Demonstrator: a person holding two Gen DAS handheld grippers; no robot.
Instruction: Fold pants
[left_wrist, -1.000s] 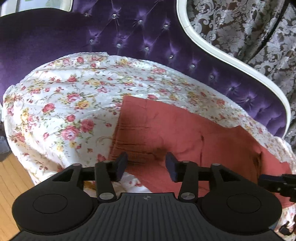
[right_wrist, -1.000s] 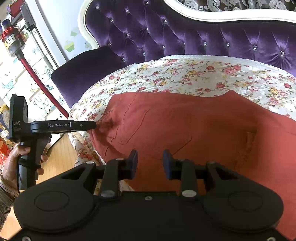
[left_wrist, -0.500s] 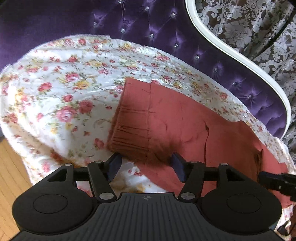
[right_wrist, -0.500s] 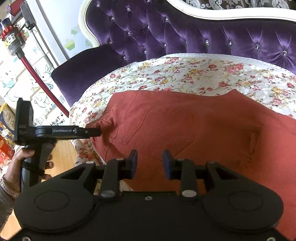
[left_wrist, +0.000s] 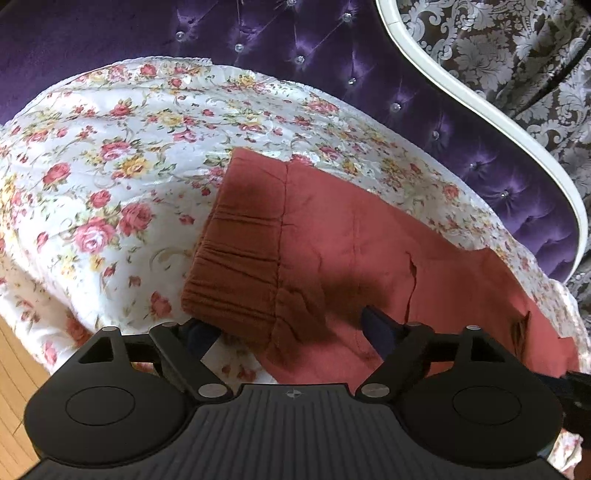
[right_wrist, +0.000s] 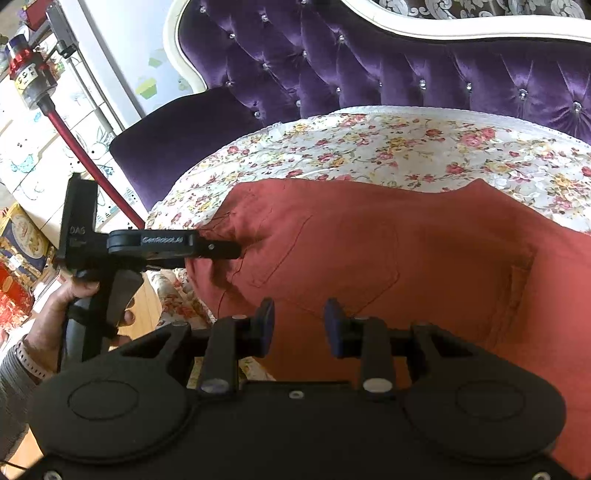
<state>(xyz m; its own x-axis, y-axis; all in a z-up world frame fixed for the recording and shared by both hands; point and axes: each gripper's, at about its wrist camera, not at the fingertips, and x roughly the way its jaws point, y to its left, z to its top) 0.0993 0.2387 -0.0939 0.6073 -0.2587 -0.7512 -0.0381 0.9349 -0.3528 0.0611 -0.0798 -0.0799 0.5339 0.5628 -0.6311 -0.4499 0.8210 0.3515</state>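
Rust-red pants (left_wrist: 369, 258) lie spread on a floral cover (left_wrist: 110, 166) over a sofa seat. Their ribbed waistband (left_wrist: 236, 258) points toward the left. My left gripper (left_wrist: 288, 332) hovers at the near corner of the waistband, its jaws opening wide. That corner lies between the pads, which do not press on it. From the right wrist view the left gripper (right_wrist: 232, 252) reaches in from the left, with a hand (right_wrist: 74, 299) on its grip. My right gripper (right_wrist: 299, 326) stands half open just above the pants (right_wrist: 406, 258), near a back pocket, with nothing pinched.
The purple tufted sofa back (left_wrist: 332, 74) with its white frame (left_wrist: 480, 99) rises behind the seat. Wood floor (left_wrist: 14, 369) lies off the seat's left edge. A red vacuum tube (right_wrist: 74, 140) and boxes (right_wrist: 18, 236) stand to the left.
My left gripper has come forward and down onto the waistband's near corner, and its jaws have spread from half open to wide. The right gripper has kept still.
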